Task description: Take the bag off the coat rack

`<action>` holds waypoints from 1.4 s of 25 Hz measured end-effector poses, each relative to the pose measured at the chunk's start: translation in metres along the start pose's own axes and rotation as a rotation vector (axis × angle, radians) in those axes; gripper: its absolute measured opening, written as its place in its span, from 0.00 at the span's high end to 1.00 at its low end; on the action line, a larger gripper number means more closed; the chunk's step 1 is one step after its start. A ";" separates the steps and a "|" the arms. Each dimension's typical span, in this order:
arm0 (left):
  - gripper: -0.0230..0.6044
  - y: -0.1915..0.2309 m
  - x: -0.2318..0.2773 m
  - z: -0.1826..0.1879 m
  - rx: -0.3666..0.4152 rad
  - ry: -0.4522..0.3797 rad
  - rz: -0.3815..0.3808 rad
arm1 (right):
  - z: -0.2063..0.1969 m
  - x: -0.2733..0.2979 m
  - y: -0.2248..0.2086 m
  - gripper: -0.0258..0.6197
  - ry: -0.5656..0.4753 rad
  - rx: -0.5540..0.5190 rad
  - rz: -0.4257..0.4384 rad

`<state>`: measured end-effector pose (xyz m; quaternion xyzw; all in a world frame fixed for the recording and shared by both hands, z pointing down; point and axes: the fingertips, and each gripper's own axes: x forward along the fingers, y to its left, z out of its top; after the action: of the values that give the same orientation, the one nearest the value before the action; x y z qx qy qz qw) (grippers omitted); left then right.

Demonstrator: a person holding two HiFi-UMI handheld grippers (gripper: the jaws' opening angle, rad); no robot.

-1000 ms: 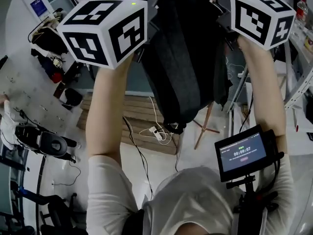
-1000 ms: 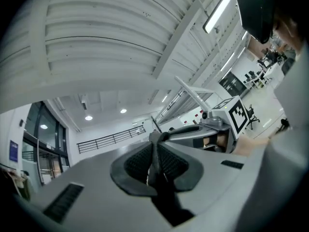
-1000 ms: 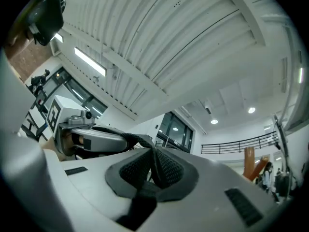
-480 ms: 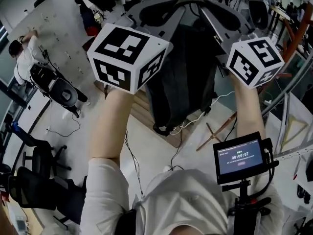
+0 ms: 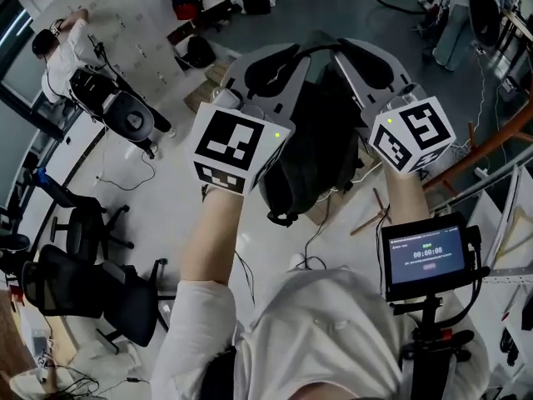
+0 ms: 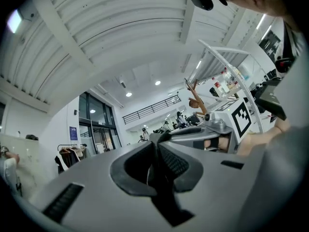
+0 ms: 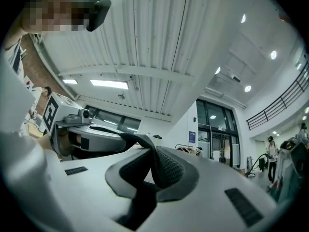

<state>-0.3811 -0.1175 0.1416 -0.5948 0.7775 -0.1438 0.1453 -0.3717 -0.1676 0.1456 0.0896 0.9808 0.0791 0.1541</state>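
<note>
1. Since a second ago your arms have come down and inward. The left cube (image 5: 241, 150) and right cube (image 5: 412, 134) stood at the top corners of the head view then and now sit near its middle, closer together.
2. The bag (image 5: 321, 152) filled the upper centre then. Now it looks smaller and hangs free under your two claws, in front of your chest, with open floor (image 5: 208, 223) below it.
3. The person (image 5: 58, 44) beside the exercise bike (image 5: 117, 107) was at the lower left then and is now at the upper left.
4. Your left claw (image 6: 155, 151) is clamped on the bag's dark strap (image 7: 137, 140), with the same grip as a second ago.
5. Your right claw (image 7: 153, 161) is also closed on that strap, which runs off toward the other claw.
6. A brown pole (image 5: 491, 144) slants at your right, apart from the bag.
7. Count:
   - two claws
   - two cubes
   - one bag, with one strap shared by both claws
   - one screen (image 5: 429, 257) by your right arm
   - two dark chairs, one (image 5: 83, 223) above the other (image 5: 100, 294), at the left
   - one person
</note>
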 end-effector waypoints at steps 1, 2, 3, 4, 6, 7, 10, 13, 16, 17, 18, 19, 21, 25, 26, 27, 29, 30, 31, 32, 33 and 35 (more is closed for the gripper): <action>0.89 -0.002 -0.005 -0.008 -0.012 0.002 0.007 | -0.008 -0.002 0.006 0.89 0.008 -0.003 0.003; 0.89 -0.005 -0.010 -0.016 -0.015 0.001 0.020 | -0.015 -0.003 0.013 0.89 0.014 -0.008 0.007; 0.89 -0.008 -0.015 -0.024 -0.011 -0.003 0.038 | -0.022 -0.005 0.018 0.89 0.019 -0.015 0.012; 0.89 -0.011 -0.020 -0.032 -0.006 -0.007 0.060 | -0.028 -0.007 0.024 0.89 0.023 -0.022 0.016; 0.90 -0.017 -0.028 -0.047 -0.016 -0.011 0.099 | -0.041 -0.011 0.032 0.89 0.033 -0.028 0.020; 0.90 -0.020 -0.030 -0.055 -0.035 -0.011 0.110 | -0.048 -0.013 0.035 0.89 0.039 -0.025 0.017; 0.89 -0.030 -0.033 -0.077 -0.078 -0.005 0.119 | -0.067 -0.020 0.039 0.89 0.050 -0.005 0.003; 0.90 -0.044 -0.036 -0.099 -0.121 0.001 0.122 | -0.090 -0.030 0.046 0.89 0.080 -0.002 0.014; 0.89 -0.052 -0.041 -0.120 -0.160 0.014 0.117 | -0.110 -0.035 0.054 0.89 0.115 0.003 0.023; 0.90 -0.056 -0.043 -0.128 -0.164 0.028 0.109 | -0.118 -0.038 0.057 0.89 0.129 0.007 0.024; 0.89 -0.061 -0.044 -0.137 -0.167 0.046 0.097 | -0.126 -0.041 0.058 0.89 0.142 0.017 0.022; 0.90 -0.066 -0.045 -0.145 -0.171 0.065 0.086 | -0.133 -0.044 0.059 0.89 0.154 0.031 0.019; 0.90 -0.075 -0.044 -0.157 -0.184 0.099 0.071 | -0.146 -0.051 0.060 0.89 0.171 0.062 0.014; 0.90 -0.083 -0.043 -0.161 -0.209 0.075 0.066 | -0.160 -0.058 0.062 0.89 0.193 0.081 0.011; 0.90 -0.086 -0.043 -0.162 -0.210 0.073 0.060 | -0.161 -0.061 0.063 0.89 0.195 0.079 0.010; 0.90 -0.088 -0.043 -0.163 -0.214 0.075 0.054 | -0.162 -0.063 0.063 0.89 0.197 0.077 0.009; 0.89 -0.091 -0.044 -0.164 -0.220 0.078 0.050 | -0.163 -0.066 0.063 0.89 0.201 0.077 0.006; 0.90 -0.092 -0.044 -0.164 -0.220 0.079 0.051 | -0.164 -0.066 0.063 0.89 0.203 0.079 0.004; 0.89 -0.092 -0.044 -0.164 -0.221 0.080 0.052 | -0.164 -0.065 0.063 0.89 0.205 0.082 0.002; 0.89 -0.091 -0.044 -0.164 -0.222 0.081 0.051 | -0.164 -0.064 0.063 0.89 0.206 0.086 0.001; 0.89 -0.089 -0.044 -0.164 -0.224 0.083 0.049 | -0.164 -0.062 0.063 0.89 0.206 0.089 0.001; 0.89 -0.087 -0.043 -0.163 -0.234 0.084 0.045 | -0.162 -0.060 0.062 0.89 0.203 0.092 0.002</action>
<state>-0.3577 -0.0896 0.3278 -0.5835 0.8075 -0.0738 0.0453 -0.3573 -0.1402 0.3267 0.0890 0.9939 0.0427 0.0499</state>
